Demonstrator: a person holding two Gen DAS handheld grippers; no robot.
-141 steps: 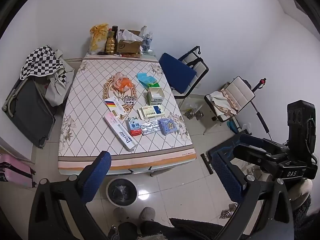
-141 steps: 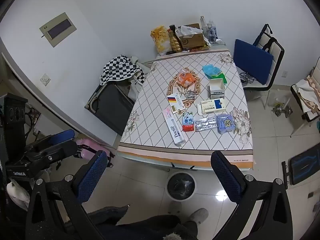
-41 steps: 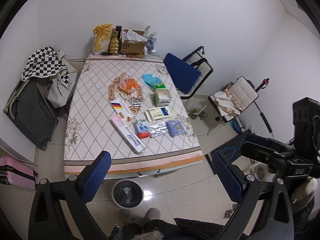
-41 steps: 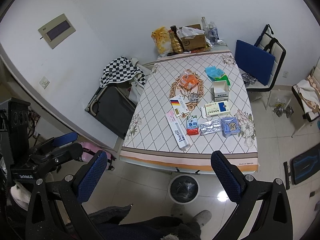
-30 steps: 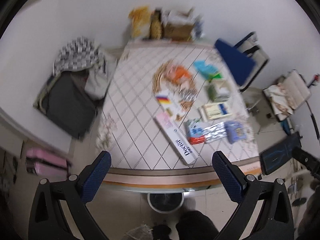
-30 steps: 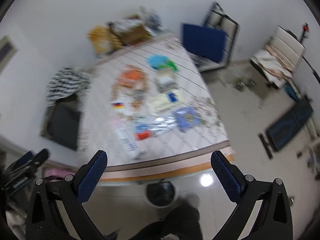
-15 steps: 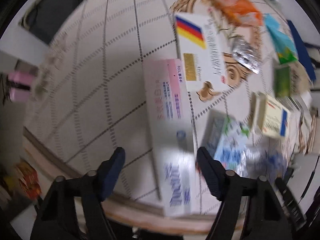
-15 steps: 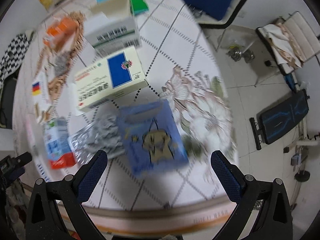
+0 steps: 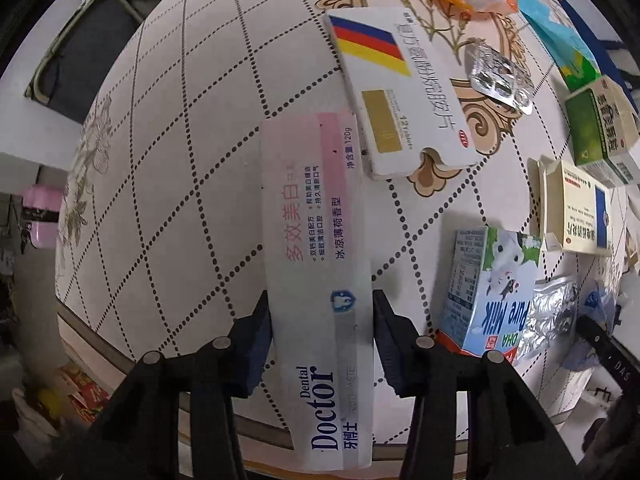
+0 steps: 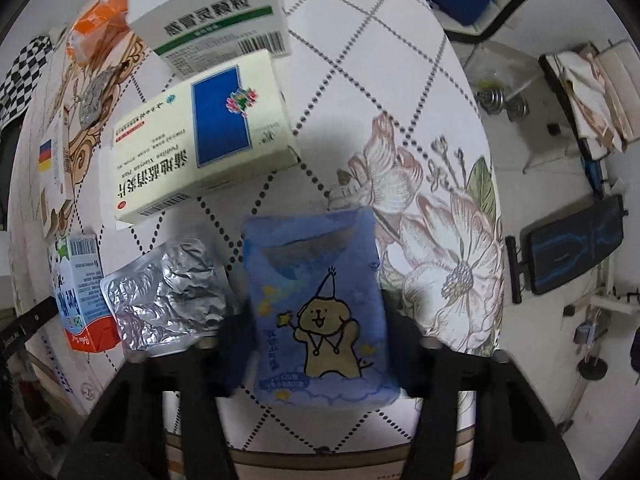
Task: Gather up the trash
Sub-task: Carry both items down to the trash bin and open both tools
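Two grasps lined up at the counter's (image 9: 168, 128) near edge. Left gripper (image 9: 321, 334): jaws straddle the toothpaste box (image 9: 320, 280), long axis running straight out between them, pads at its sides, seemingly gripping. Right gripper (image 10: 320, 340): jaws open around the blue packet (image 10: 320, 308), blurred, contact unclear.

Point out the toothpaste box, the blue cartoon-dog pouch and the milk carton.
toothpaste box (image 9: 316, 240), left wrist view, on its pink upper face.
blue cartoon-dog pouch (image 10: 320, 312), right wrist view, on the dog drawing.
milk carton (image 9: 496, 292), left wrist view, on its blue front.
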